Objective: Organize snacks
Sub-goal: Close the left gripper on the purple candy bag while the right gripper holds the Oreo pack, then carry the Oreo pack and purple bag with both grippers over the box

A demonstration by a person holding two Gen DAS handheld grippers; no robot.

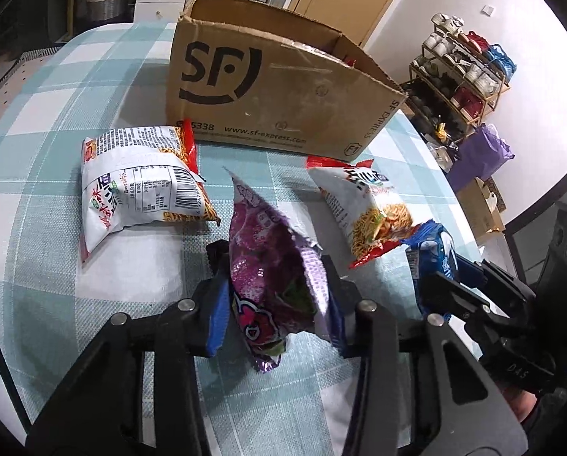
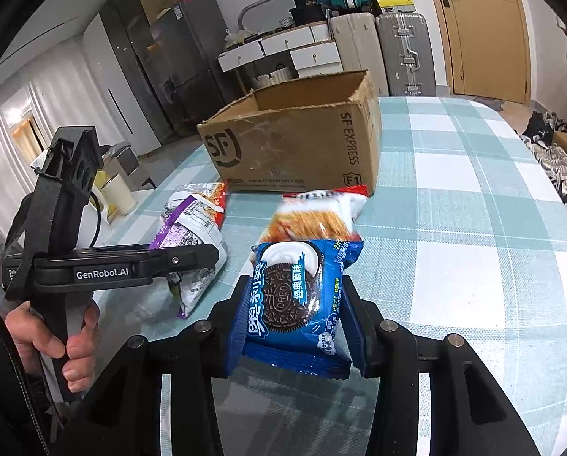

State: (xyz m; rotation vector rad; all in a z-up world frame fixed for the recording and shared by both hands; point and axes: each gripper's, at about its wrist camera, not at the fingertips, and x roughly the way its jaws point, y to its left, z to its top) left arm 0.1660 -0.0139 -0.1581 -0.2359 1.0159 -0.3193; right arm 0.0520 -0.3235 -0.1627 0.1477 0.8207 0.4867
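Observation:
My left gripper (image 1: pixel 274 285) is shut on a purple snack bag (image 1: pixel 272 277), which stands on edge between the pads just above the checked tablecloth. My right gripper (image 2: pixel 293 326) is shut on a blue Oreo packet (image 2: pixel 293 300); the same packet (image 1: pixel 433 254) shows at the right of the left wrist view. Two white-and-orange noodle packs lie on the cloth: one (image 1: pixel 139 182) at the left, one (image 1: pixel 367 209) to the right of the purple bag. An open SF cardboard box (image 1: pixel 279 83) stands behind them, also seen as the box (image 2: pixel 298 144) from the right wrist.
The table (image 2: pixel 473 197) has a teal-and-white checked cloth with a rounded edge. A person's hand (image 2: pixel 55 338) grips the left gripper's handle. A shoe rack (image 1: pixel 462 76) and purple bag stand beyond the table; suitcases (image 2: pixel 401 49) and drawers line the far wall.

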